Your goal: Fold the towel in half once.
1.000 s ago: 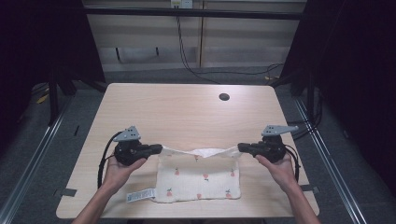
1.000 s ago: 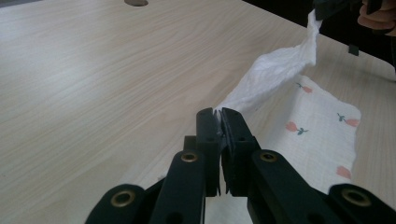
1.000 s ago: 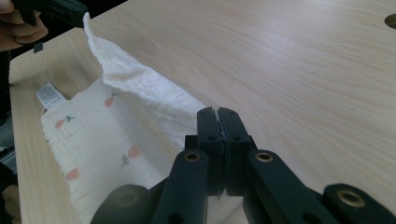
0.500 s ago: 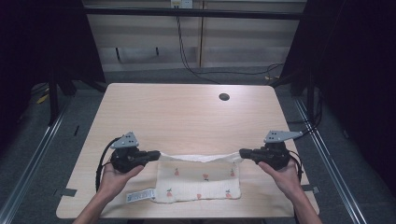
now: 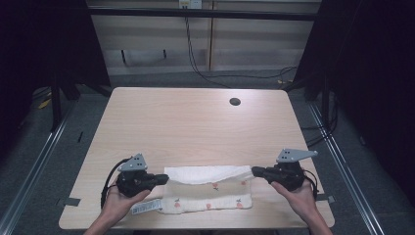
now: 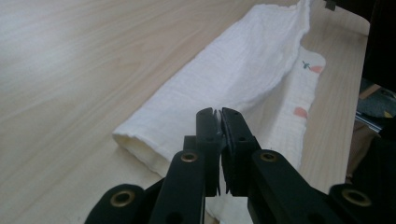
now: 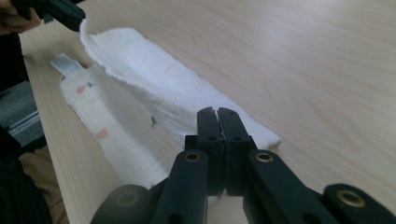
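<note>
A white cloth [image 5: 210, 192] printed with small red motifs lies near the table's front edge, its upper layer folded over toward the person. My left gripper [image 5: 166, 178] is shut on the cloth's left corner, and my right gripper [image 5: 254, 171] is shut on the right corner, so the raised edge stretches between them. In the left gripper view the jaws [image 6: 218, 112] pinch a thin sliver of fabric, with the rolled fold of cloth [image 6: 233, 70] running away from them. The right gripper view shows its jaws [image 7: 218, 112] closed on the cloth [image 7: 154, 84], with the left gripper [image 7: 65, 14] holding the far end.
A white label [image 5: 147, 206] sticks out from the cloth's front left corner. The wooden table [image 5: 195, 127] has a dark round hole [image 5: 235, 102] near its back edge. Metal rails run along both sides of the table, and cables hang behind it.
Both hands have drawn back toward the person and sunk a little. The held edge has come over the lower layer, so the cloth now shows as a narrower band.
</note>
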Demonstrator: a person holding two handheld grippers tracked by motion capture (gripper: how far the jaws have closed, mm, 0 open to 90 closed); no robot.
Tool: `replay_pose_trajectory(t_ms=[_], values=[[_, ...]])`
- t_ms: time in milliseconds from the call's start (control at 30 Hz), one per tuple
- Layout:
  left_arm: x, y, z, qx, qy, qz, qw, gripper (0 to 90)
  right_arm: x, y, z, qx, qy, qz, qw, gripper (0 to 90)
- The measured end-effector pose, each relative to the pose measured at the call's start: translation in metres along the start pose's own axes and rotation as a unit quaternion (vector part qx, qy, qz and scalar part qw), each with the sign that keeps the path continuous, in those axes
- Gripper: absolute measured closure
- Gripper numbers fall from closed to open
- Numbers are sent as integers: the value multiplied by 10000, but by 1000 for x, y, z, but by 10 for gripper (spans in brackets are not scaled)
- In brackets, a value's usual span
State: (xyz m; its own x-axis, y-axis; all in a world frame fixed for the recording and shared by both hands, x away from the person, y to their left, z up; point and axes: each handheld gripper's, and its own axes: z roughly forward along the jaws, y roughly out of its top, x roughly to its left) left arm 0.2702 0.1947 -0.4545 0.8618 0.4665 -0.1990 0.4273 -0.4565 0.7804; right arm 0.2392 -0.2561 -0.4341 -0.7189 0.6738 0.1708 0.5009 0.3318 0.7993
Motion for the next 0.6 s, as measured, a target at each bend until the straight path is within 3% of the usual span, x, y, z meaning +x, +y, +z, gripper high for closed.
replay_pose_trajectory(t_ms=[200, 300, 367, 467, 600], values=[[-2, -10, 6, 207, -147, -1, 9997, 858, 4, -18, 4, 173, 118, 100, 9997, 887], [-4, -12, 7, 237, -270, 122, 9993, 858, 7, -26, 7, 312, 109, 124, 9994, 887], [-5, -14, 7, 142, -310, 31, 9994, 861, 9, -30, 9, 399, 127, 81, 9991, 886], [-5, -18, 8, 201, -371, 22, 9991, 861, 11, -35, 10, 435, 174, 107, 9988, 886], [-7, -24, 11, 305, -467, 159, 9983, 858, 10, -45, 12, 579, 172, 159, 9981, 882]])
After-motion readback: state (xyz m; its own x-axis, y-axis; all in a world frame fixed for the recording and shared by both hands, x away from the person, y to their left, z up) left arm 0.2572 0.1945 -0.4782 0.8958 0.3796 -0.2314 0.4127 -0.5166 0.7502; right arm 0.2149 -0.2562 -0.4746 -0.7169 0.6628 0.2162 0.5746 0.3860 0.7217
